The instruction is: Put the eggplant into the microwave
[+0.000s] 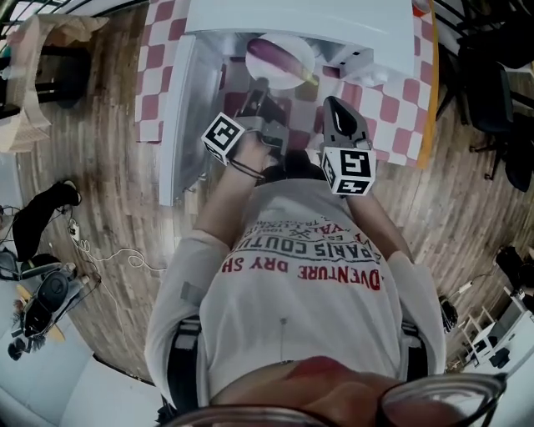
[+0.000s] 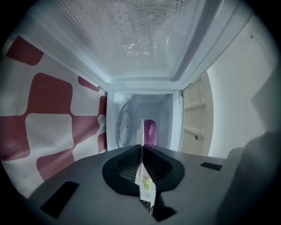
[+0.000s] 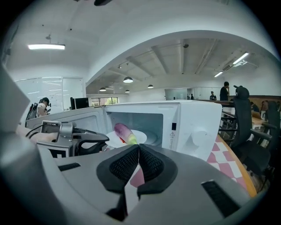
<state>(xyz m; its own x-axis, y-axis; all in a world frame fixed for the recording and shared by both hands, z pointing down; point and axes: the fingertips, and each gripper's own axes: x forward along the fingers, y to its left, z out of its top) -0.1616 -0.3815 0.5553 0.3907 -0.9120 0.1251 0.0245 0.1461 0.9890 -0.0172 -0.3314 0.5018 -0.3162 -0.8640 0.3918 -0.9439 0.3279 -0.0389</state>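
A purple eggplant (image 1: 275, 55) with a green end lies on a white plate (image 1: 294, 73) inside the white microwave (image 1: 334, 25). The microwave's door (image 1: 180, 117) hangs open to the left. My left gripper (image 1: 260, 90) is shut and sits just in front of the opening, beside the door. In the left gripper view the eggplant (image 2: 150, 131) shows deep in the cavity, beyond the closed jaws (image 2: 142, 146). My right gripper (image 1: 335, 103) is shut and empty, a little further back on the right. Its view shows the eggplant (image 3: 124, 132), the plate (image 3: 142, 137) and the left gripper (image 3: 74, 138).
The microwave stands on a table with a red-and-white checkered cloth (image 1: 400, 108). Dark office chairs (image 1: 492, 100) stand to the right on the wooden floor. A black bag and cables (image 1: 42, 217) lie at the left. People (image 3: 225, 91) stand far off in the room.
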